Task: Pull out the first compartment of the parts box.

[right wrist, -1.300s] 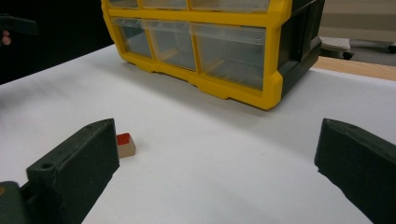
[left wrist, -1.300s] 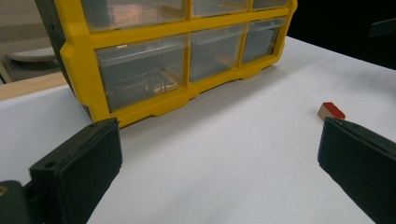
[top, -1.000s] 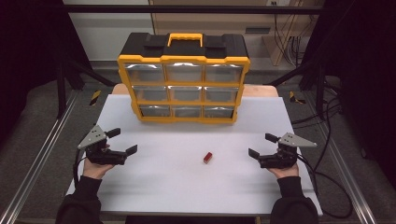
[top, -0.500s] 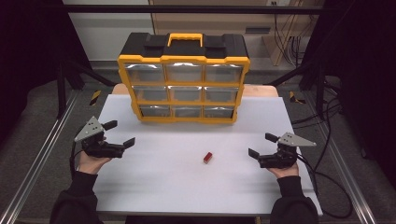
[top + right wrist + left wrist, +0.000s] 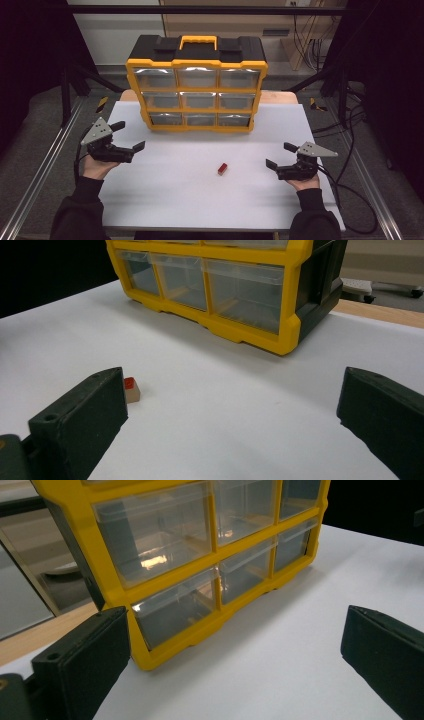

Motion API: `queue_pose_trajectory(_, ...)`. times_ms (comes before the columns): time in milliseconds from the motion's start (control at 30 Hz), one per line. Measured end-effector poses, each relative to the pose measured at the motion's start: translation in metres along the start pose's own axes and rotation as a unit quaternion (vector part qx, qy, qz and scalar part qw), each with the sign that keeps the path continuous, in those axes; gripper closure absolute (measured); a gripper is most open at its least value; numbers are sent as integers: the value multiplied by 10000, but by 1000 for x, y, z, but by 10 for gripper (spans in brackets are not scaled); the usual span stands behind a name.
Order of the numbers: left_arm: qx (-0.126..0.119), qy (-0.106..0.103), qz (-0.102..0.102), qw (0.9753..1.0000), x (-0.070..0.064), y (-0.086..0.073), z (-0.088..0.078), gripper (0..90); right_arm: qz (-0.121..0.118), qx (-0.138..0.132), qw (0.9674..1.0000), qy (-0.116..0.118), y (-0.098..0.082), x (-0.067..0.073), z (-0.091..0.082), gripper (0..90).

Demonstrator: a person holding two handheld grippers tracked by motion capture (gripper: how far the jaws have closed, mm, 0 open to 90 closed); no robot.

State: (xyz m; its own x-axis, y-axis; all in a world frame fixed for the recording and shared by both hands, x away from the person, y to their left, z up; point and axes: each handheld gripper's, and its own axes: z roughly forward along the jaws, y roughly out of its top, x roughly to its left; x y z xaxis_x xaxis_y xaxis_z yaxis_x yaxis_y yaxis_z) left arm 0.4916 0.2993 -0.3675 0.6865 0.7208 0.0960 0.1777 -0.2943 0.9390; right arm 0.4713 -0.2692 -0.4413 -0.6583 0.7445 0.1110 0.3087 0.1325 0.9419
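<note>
White table (image 5: pixel 190 200), high view. Yellow drawer cabinet (image 5: pixel 196 95) stands at the table's 12 o'clock edge, three rows of three clear drawers, black top with a yellow handle.

Small red block (image 5: pixel 222 169) lies flat on the bare table surface, a little toward 4 o'clock from the table's middle, well apart from the cabinet, touched by nothing.

Right gripper (image 5: pixel 281 156): held low over the table near its 3 o'clock edge, jaws spread wide, nothing between them. The red block lies at about 9 o'clock from it, near but apart. In the right gripper view the block (image 5: pixel 131 389) sits just beyond one jaw tip, outside the gap between the jaws, not touching; its top is red, its side paler.

Left gripper (image 5: pixel 129 136): held near the table's 9 o'clock edge, jaws spread wide, empty. Red block lies toward 4 o'clock from it, well apart. The left gripper view looks at the cabinet's lower drawers (image 5: pixel 175 610); one jaw overlaps the cabinet's near bottom corner in the picture, contact cannot be told.
</note>
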Motion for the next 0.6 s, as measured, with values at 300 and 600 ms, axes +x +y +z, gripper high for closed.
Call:
queue_pose_trajectory(300,48,61,284,9996,1,16,3,0,-12,-1,10000,-5,0,0,0,3)
queue_pose_trajectory(600,67,129,593,9981,1,28,6,0,-20,7,10000,-9,0,0,0,3)
